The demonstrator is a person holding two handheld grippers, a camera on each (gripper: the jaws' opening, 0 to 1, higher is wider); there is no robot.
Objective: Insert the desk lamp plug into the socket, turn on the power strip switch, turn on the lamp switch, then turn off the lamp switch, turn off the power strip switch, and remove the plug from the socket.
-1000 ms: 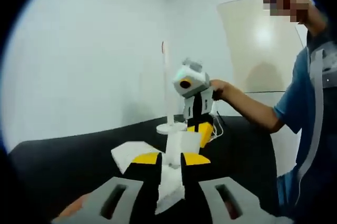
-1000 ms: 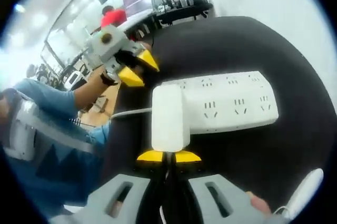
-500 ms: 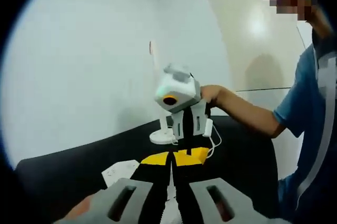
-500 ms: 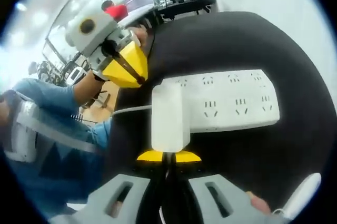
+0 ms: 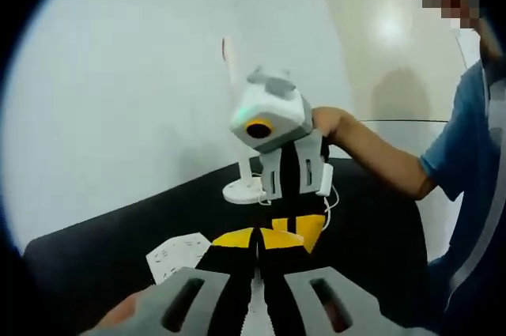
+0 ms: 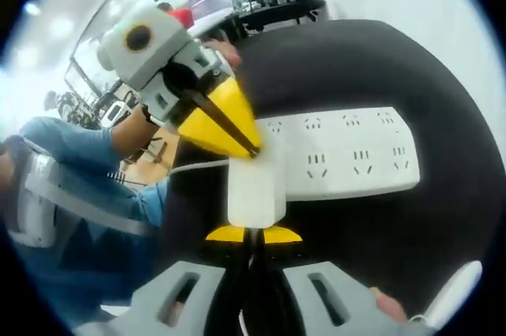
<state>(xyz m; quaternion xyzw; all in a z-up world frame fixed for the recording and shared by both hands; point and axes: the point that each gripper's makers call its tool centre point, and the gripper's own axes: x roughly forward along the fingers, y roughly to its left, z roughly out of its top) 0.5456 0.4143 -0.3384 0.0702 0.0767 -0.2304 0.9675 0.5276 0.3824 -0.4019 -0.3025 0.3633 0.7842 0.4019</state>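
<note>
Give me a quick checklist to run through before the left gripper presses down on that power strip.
1. Left gripper tips at the power strip's near end: ok.
2. Left jaws closed to a point: ok.
3. Right gripper steady beside the strip: ok, jaws closed.
4. Tips on the actual switch: cannot tell, the gripper hides it.
5. Lamp plug seated in a socket: cannot tell.
6. Desk lamp standing upright: ok.

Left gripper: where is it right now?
In the right gripper view, the left gripper comes in from upper left, its yellow fingers tipped onto the power strip's left end.
</note>
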